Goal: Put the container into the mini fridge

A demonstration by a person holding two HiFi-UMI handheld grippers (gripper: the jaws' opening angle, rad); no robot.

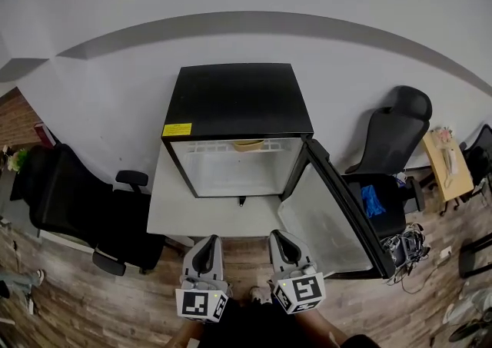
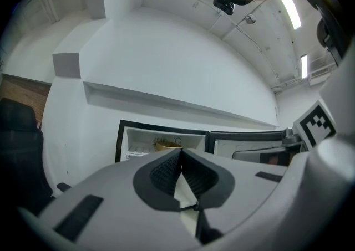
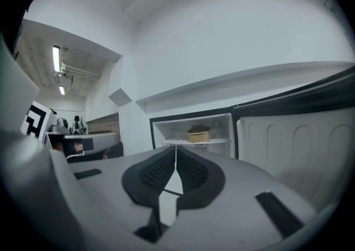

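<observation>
The mini fridge (image 1: pixel 237 101) stands on a white worktop (image 1: pixel 207 216) against the wall. Its door (image 1: pixel 327 216) is swung wide to the person's right, which leaves the whole cavity open to reach from the front.

The container (image 3: pixel 198 134), a tan tub with a darker lid, sits inside on the wire shelf (image 3: pixel 194 142) in the upper part of the cavity, toward the back. It looks upright and level, resting on the shelf alone with nothing touching it. By that placement, the putting-in part of the task looks done.

Both grippers are held low and close to the person, at the near edge of the worktop and well apart from the fridge opening. The left gripper (image 1: pixel 206 246) has its jaws clenched tip to tip with nothing between them. The right gripper (image 1: pixel 283 237) is likewise closed on nothing. Each points toward the open fridge, so both gripper views look straight at the container on its shelf.

Held back like this, they keep clear of the door's swing. What seems left is shutting the door, and the right gripper is the nearer one to it.
</observation>
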